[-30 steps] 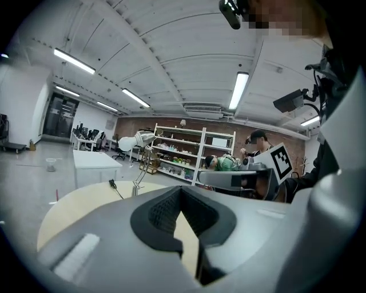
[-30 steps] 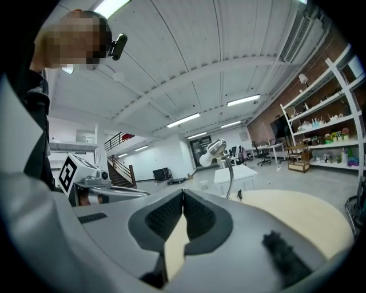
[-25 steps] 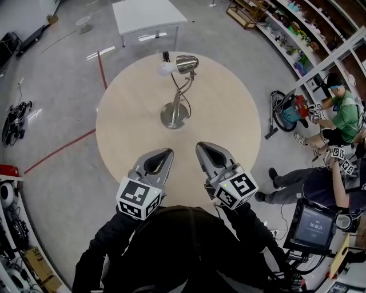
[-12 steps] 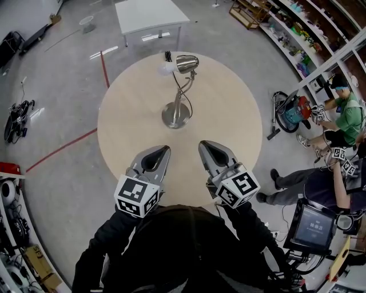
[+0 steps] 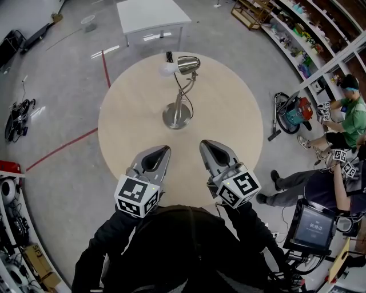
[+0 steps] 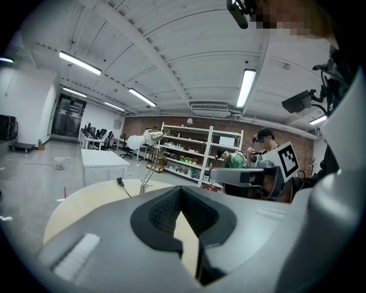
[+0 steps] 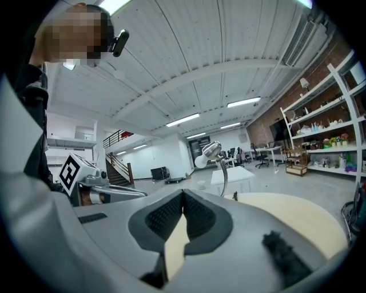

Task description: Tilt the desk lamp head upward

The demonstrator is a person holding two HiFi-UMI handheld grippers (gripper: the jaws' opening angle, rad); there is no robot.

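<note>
Two claws are held side by side in the lower middle of the head view, over the near edge of the round desk. The left claw is pointed up the frame and leaned a little to the right. The right claw is pointed up the frame and leaned a little to the left. A marker cube is seen at the back of the left claw, and a second cube at the back of the right one. Black sleeves are seen behind the cubes at the bottom of the frame.

In the left gripper view the jaws of the left claw are pressed together, and nothing is held between them. In the right gripper view the jaws of the right claw are pressed together too, and nothing is held.

The desk lamp is stood upright near the far side of the desk, in the upper middle of the head view, well apart from both claws. Its shiny lamp head is turned toward the left of the frame, and a white bulb is seen at its end.

The desk top is made of light wood. A grey floor is spread all around it, and a red line is marked on the floor at the left. A white table is seen at the top of the frame. Shelves are lined up at the upper right. A vacuum cleaner is parked on the floor just right of the desk. A person in green is seated at the right edge, and a screen is seen at the lower right.
</note>
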